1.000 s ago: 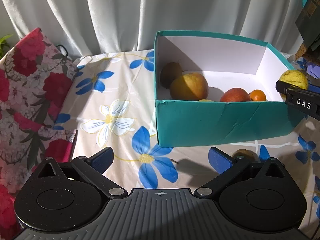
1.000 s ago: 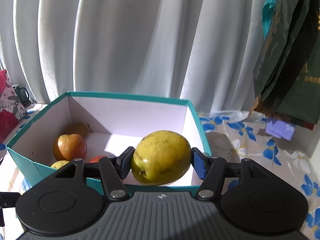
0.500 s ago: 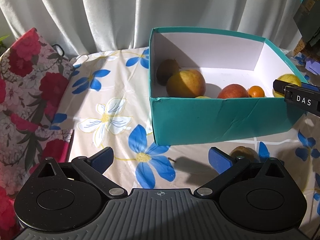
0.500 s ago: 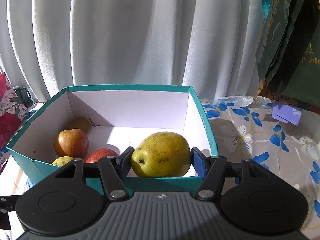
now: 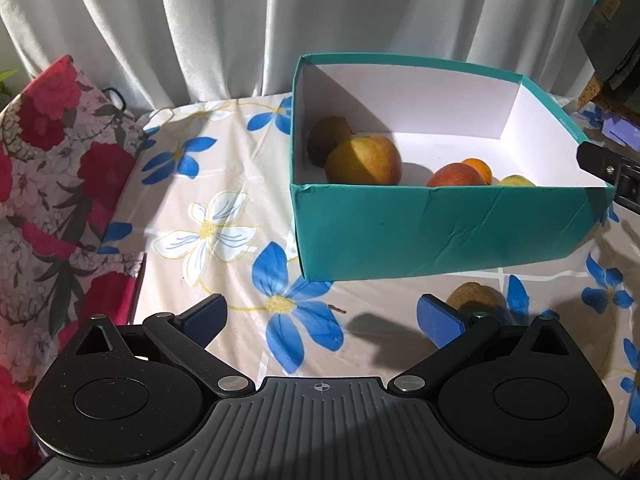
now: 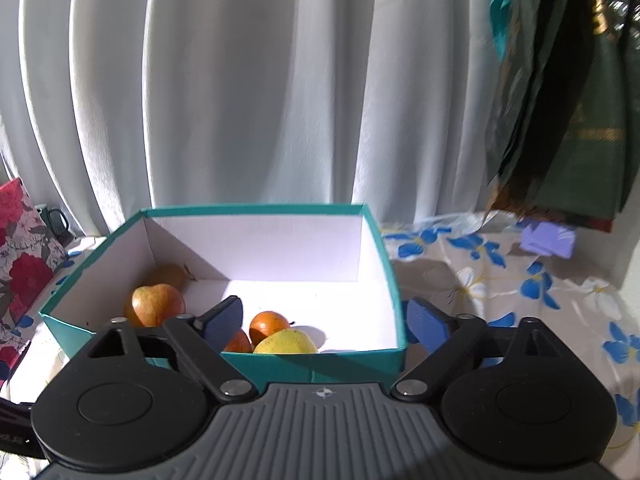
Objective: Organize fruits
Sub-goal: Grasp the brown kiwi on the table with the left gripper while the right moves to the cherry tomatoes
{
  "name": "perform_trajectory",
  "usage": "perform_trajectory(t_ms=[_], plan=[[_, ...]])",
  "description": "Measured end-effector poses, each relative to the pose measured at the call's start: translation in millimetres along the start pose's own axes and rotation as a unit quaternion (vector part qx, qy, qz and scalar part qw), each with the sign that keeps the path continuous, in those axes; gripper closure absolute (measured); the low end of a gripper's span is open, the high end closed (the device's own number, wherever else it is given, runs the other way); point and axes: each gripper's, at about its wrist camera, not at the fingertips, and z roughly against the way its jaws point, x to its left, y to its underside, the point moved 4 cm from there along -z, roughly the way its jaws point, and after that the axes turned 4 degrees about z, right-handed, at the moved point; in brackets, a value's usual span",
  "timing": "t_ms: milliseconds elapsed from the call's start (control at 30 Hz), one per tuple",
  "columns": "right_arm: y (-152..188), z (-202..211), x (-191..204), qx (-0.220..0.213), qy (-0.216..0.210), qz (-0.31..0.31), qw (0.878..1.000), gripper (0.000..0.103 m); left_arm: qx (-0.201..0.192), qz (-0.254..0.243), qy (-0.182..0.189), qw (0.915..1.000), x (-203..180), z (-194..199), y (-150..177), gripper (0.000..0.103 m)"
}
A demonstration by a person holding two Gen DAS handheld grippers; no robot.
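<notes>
Fingers first: in my left wrist view the left gripper (image 5: 320, 318) has its blue pads spread wide with nothing between them, just hanging over the flowered tablecloth (image 5: 224, 216) near the front edge. A brown kiwi (image 5: 474, 294) sits on the cloth just beside the right pad, outside the teal box (image 5: 440, 232). Inside the box I can see a yellow-red apple (image 5: 364, 160) toward the left wall, another brownish fruit (image 5: 330, 138) tucked in the back left corner, a red apple (image 5: 456, 174), a small orange (image 5: 478, 168) and the top of the yellow pear (image 5: 518, 180) peeking over the front wall. Compared with a second ago, this view barely changed.

Right wrist view: the right gripper (image 6: 326, 322) is opening, jaws wide, nothing pinched. The pear (image 6: 286, 342) lies in the box against the front wall, next to the orange (image 6: 268, 326). A second ago it was clamped between these pads, above the box; now it's loose.
</notes>
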Motion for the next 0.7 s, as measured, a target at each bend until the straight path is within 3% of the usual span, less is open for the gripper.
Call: perform_trajectory(t_ms=[67, 333, 533, 700], plan=[[3, 17, 0, -0.014, 0.004, 0.0, 1.0, 0.001, 0.0, -0.002, 0.001, 1.0, -2, 1, 2, 0.0], [46, 71, 11, -0.027, 0.018, 0.001, 0.999, 0.0, -0.001, -0.018, 0.027, 0.9995, -12, 2, 15, 0.0], [75, 86, 20, 0.008, 0.018, 0.012, 1.0, 0.0, 0.006, -0.045, 0.061, 0.9971, -28, -7, 29, 0.0], [87, 96, 20, 0.011, 0.019, 0.0, 1.0, 0.0, 0.003, -0.063, 0.075, 0.9952, -39, -12, 34, 0.0]])
